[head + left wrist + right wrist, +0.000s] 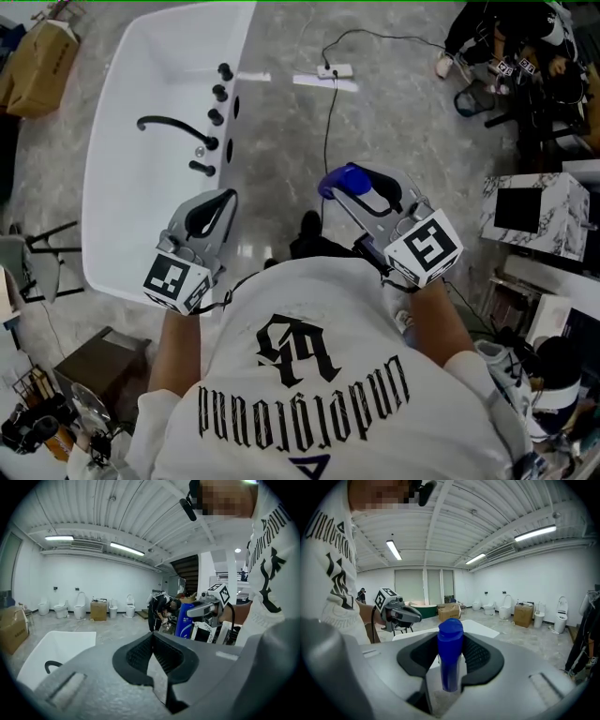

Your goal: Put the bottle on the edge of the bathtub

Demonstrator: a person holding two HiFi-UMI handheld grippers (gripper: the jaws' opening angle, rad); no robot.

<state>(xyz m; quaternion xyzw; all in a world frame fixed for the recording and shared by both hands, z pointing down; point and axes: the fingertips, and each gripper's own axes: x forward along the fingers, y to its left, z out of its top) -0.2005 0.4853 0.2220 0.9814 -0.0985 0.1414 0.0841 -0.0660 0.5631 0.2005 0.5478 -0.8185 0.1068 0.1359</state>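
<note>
Here, right gripper (450,654) pinching upright blue bottle (450,660) mid-frame, left gripper (153,638) pressed together and empty, white bathtub (105,178) upper left in head view

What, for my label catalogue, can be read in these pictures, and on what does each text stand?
"Underground", black gothic print, upside down in the head view: on the person's white T-shirt.
Blue plastic bottle: white label print, too small to read.
Brown cardboard box: dark print, blurred.
Black-and-white marker cube: square pattern only, no words.
</note>
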